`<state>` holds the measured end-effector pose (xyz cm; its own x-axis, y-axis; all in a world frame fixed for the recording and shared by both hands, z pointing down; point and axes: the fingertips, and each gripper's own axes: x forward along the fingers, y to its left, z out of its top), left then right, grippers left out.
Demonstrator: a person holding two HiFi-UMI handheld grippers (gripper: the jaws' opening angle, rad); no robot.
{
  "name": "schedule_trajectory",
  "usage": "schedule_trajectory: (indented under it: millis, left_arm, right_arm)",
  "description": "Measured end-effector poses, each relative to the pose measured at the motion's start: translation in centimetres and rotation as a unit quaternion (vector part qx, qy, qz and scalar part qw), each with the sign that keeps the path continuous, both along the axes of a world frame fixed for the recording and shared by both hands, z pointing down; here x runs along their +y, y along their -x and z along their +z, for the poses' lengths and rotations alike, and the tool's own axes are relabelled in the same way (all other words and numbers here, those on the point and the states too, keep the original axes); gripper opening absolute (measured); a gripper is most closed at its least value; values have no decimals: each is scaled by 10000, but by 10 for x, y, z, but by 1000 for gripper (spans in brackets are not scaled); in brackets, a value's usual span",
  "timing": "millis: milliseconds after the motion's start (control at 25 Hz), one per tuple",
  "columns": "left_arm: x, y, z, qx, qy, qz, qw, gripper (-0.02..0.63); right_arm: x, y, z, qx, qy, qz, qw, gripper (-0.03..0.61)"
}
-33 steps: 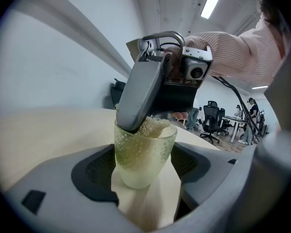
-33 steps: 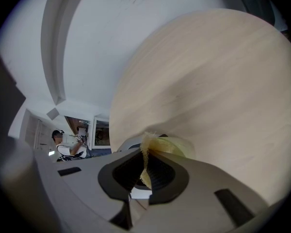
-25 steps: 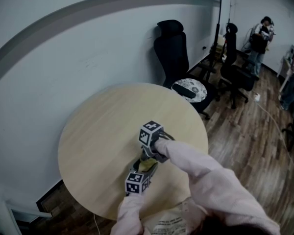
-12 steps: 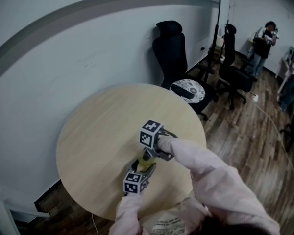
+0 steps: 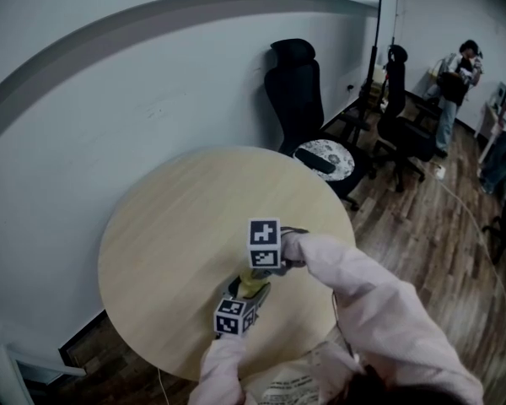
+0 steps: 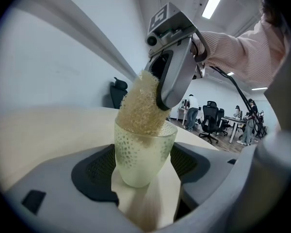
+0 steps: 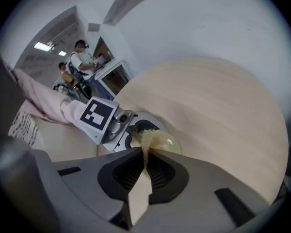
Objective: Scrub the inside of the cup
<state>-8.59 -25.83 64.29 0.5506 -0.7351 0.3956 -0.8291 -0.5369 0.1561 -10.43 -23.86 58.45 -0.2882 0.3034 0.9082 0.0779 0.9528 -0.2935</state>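
A frosted pale-green cup (image 6: 143,154) stands upright between the pads of my left gripper (image 6: 145,166), which is shut on its sides. A coarse yellowish sponge (image 6: 140,106) reaches down into the cup's mouth. My right gripper (image 6: 160,98) comes from above, pointing steeply down, and is shut on the sponge's upper end. In the right gripper view the sponge (image 7: 146,142) shows as a thin strip pinched between the pads, with the cup's rim (image 7: 169,143) just beyond. In the head view both grippers meet over the near part of the table, the cup (image 5: 251,285) mostly hidden between them.
The round pale wooden table (image 5: 177,218) stands against a white wall. Behind its far edge are a black office chair (image 5: 299,91) and a seat with a patterned cushion (image 5: 326,156). People (image 5: 455,74) and more chairs stand far off on the wooden floor at right.
My right gripper has rolled about its own axis, its marker cube now facing differently, and it has lifted slightly with the sponge. The left gripper and cup have stayed put.
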Motion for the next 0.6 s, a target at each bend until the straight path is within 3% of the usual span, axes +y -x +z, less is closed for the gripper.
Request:
schedule_trajectory:
  millis: [120, 320, 600]
  left_arm:
    - [-1, 0, 0, -4, -1, 8, 10000, 353]
    - [-1, 1, 0, -10, 1, 4, 10000, 351]
    - [0, 1, 0, -22, 51, -10, 10000, 351]
  right_arm:
    - [1, 5, -7, -298, -453, -800, 9953, 18]
    - [-4, 6, -9, -333, -1164, -1701, 9780, 18]
    - [2, 7, -14, -392, -1921, -2958, 9349, 18]
